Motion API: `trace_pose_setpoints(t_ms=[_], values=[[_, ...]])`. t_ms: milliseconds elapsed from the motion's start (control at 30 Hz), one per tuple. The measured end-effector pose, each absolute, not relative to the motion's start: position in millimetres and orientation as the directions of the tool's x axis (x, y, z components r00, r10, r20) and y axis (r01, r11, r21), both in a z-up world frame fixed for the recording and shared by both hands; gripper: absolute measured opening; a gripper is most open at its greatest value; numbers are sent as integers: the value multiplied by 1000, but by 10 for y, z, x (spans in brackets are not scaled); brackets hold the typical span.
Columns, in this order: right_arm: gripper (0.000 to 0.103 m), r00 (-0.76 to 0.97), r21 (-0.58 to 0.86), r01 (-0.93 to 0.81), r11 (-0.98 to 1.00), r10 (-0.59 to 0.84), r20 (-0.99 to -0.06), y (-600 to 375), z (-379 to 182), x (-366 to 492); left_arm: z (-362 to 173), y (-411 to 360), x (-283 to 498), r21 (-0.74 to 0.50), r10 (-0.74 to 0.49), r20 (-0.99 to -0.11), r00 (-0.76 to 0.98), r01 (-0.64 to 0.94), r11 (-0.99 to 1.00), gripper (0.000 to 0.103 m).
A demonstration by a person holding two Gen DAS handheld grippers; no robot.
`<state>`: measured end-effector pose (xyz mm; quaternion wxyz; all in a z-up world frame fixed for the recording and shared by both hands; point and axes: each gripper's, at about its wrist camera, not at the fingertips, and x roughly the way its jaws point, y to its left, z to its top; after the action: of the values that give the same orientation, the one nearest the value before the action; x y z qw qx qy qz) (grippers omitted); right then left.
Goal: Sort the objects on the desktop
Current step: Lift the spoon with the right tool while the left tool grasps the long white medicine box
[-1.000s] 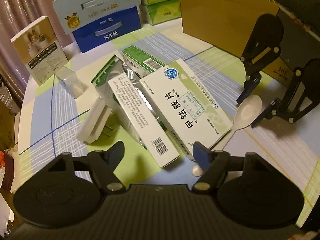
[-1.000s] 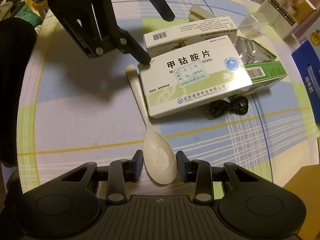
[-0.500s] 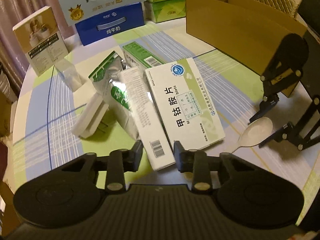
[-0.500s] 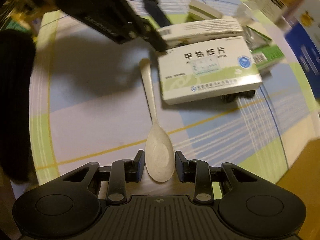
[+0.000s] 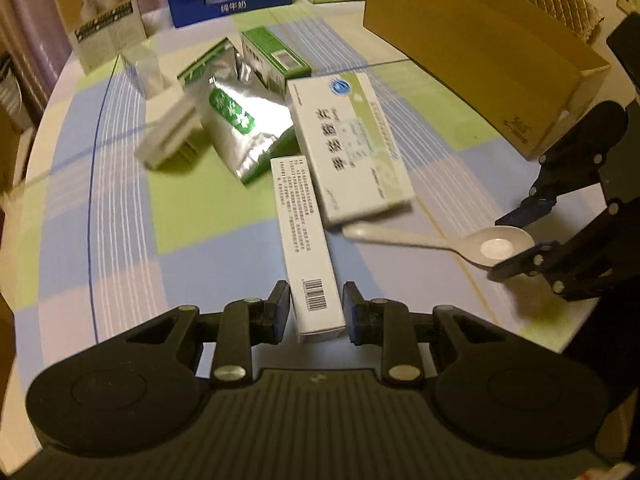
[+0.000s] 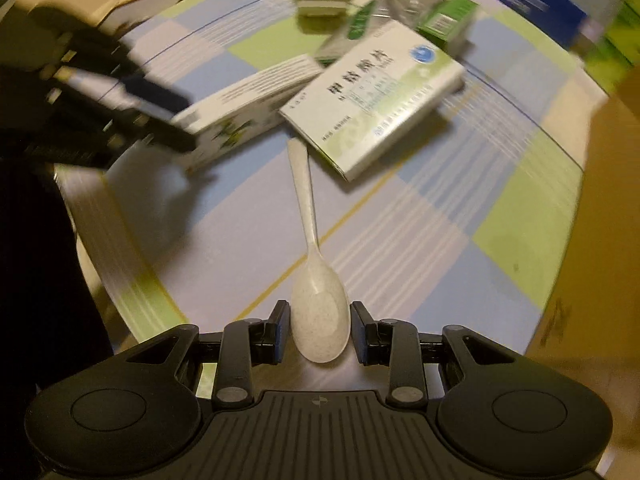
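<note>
Sorting had barely begun: the cardboard box [image 5: 480, 52] at far right showed nothing inside from this angle, and most clutter lay mid-table. Counted on the checked tablecloth [image 5: 120, 240]: one wide medicine box [image 5: 352, 148], one foil pouch [image 5: 240, 128], one green carton [image 5: 276, 56], one white adapter [image 5: 168, 140]. The left gripper [image 5: 316, 307] had clamped the near end of one long narrow box [image 5: 306, 244]; the right gripper [image 6: 319, 330] pinched the bowl of one pale spoon [image 6: 316, 280], its handle near the wide box.
</note>
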<state>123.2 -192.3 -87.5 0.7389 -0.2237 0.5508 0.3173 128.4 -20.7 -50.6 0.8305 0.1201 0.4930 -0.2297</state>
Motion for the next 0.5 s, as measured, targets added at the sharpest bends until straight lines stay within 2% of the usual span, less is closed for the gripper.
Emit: trace_pose_setpoints(t_ms=[200,233,300,500], values=[[29,216,65,-574,816,227,-950,-2086,-893,1068,-484,-261,1027,-47,-272,-871,409,482,875,25],[29,222,66,-556,829,225,-949,-2112,-897,1044,-486,-271,1001,-43,-268,-868,418,473,880,36],[29,239,72,-511,856,222,-945,-2178,-901,1016,-498,-287,969,-35,-258,-863,434,458,888,44],[29,330,98,-365,926,227,-916,-2402,-812,850,-546,-345,982,-26,-239,-843,481,408,913,45]])
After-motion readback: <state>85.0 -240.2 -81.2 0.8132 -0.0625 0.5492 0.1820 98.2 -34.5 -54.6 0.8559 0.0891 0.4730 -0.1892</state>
